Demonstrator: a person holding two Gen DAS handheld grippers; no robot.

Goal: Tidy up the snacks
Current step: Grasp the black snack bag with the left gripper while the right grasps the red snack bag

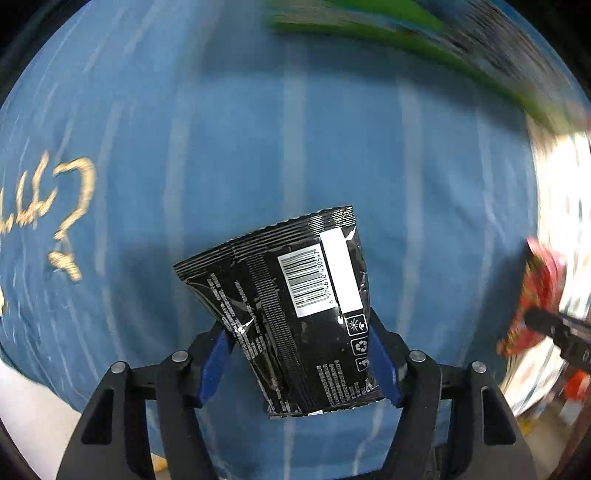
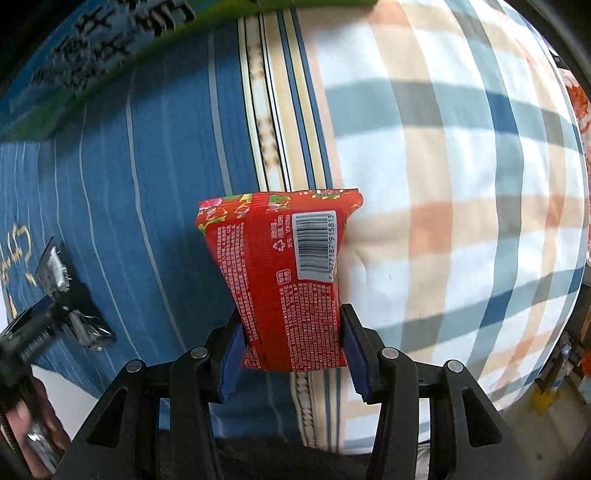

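Observation:
My left gripper (image 1: 301, 354) is shut on a black snack packet (image 1: 295, 310) with a white barcode label, held above blue striped cloth (image 1: 221, 147). My right gripper (image 2: 291, 347) is shut on a red snack packet (image 2: 284, 273) with a floral top edge and a barcode. At the right edge of the left wrist view the red packet (image 1: 532, 299) shows blurred in the other gripper's fingers. The right wrist view catches the black packet (image 2: 70, 306) at its left edge, in the left gripper.
A green-edged box or bag with large printed characters (image 2: 96, 48) lies at the top, also blurred (image 1: 388, 33) in the left wrist view. Plaid white, orange and blue bedding (image 2: 461, 184) fills the right. A hand (image 2: 22, 435) shows lower left.

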